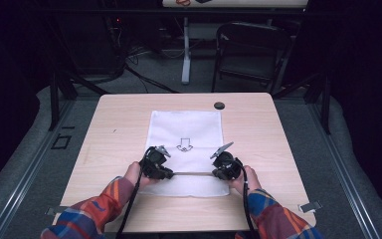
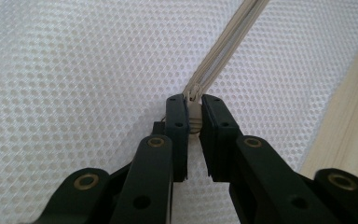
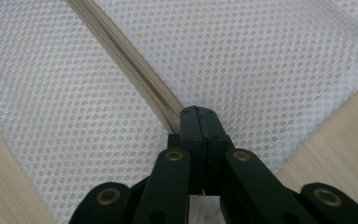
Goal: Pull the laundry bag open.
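I had the mesh bag [image 1: 185, 130] lying flat mid-table, its zipper [image 1: 193, 174] running left-right along the near part. My left gripper [image 2: 194, 105] pinched the zipper pull [image 2: 194, 116]; my right gripper [image 3: 196, 114], pressed together, clamped the zipper's right end.

Reaching in with both forearms in plaid sleeves, left gripper [image 1: 160, 164] and right gripper [image 1: 224, 163] facing each other across the mesh bag [image 1: 185, 130]. Clamping both pairs of jaws on the bag's zipper [image 1: 193, 174], left one on the slider.
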### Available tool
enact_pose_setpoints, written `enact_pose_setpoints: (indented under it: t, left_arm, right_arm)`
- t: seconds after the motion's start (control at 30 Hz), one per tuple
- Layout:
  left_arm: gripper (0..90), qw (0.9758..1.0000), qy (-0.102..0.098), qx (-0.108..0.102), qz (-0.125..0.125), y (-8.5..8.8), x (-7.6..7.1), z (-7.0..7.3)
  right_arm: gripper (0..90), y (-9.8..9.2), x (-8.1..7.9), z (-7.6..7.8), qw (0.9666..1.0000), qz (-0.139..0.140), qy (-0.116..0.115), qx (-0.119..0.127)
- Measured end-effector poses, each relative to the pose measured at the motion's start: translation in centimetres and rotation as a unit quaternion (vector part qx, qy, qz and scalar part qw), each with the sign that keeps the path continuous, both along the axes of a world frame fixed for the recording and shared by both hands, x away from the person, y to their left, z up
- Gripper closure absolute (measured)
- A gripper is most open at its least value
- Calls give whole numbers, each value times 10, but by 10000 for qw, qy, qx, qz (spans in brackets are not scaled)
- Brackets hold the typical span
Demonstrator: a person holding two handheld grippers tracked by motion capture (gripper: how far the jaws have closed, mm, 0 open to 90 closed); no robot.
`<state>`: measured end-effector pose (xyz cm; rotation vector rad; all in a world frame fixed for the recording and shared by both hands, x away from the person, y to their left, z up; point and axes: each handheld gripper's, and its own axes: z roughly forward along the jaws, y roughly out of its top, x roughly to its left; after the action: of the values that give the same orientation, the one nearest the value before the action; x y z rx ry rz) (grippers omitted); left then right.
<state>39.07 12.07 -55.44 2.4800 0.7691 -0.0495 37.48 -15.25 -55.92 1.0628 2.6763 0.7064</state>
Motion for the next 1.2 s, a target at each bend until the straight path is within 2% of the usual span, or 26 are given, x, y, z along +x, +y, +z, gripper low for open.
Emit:
enact_pose_setpoints:
  t: [0.03, 0.33, 0.37, 0.43, 0.47, 0.5, 0.53, 0.73, 0.97, 1.0, 1.07, 1.2]
  left_arm:
    - [817, 10000, 14, -25, 18, 1, 0, 1]
    - [817, 9999, 32, -19, 94, 4, -1, 1]
    - [817, 9999, -35, 38, 133, 5, -1, 2]
    - [817, 9999, 54, -21, 129, 8, -1, 1]
    - [817, 9999, 67, -5, 147, 9, -1, 1]
    - [817, 9999, 67, -5, 147, 9, -1, 1]
    - [817, 9999, 50, -32, 140, 11, -1, 2]
    - [815, 9999, 18, -5, 166, 13, -1, 3]
    - [815, 9995, 54, -32, 302, 25, 0, 4]
    - [814, 9994, -21, -1, 351, 25, -2, 5]
    - [814, 9995, 26, -39, 298, 26, -1, 5]
    - [813, 9994, 28, -27, 349, 28, -1, 5]
  right_arm:
    - [900, -1, 1, 1, 9999, 70, 31, -97]
    - [900, -2, 2, 1, 9999, 67, 72, -32]
    - [900, -2, 2, 1, 9999, 64, 72, -32]
    - [900, -1, 1, 0, 10000, 9, 54, 49]
    - [900, -2, 2, 1, 10000, 52, 73, -19]
    - [900, -1, 1, 0, 10000, 4, 52, 52]
    - [900, -2, 2, 2, 9999, 92, 96, -47]
    - [900, -2, 2, 1, 9999, 67, 103, -5]
    - [900, -3, 3, 1, 9999, 74, 106, 9]
    - [900, -3, 3, 1, 9999, 90, 115, 14]
    - [900, -3, 3, 1, 9999, 85, 116, 18]
    - [900, -2, 2, 1, 9999, 71, 102, 0]
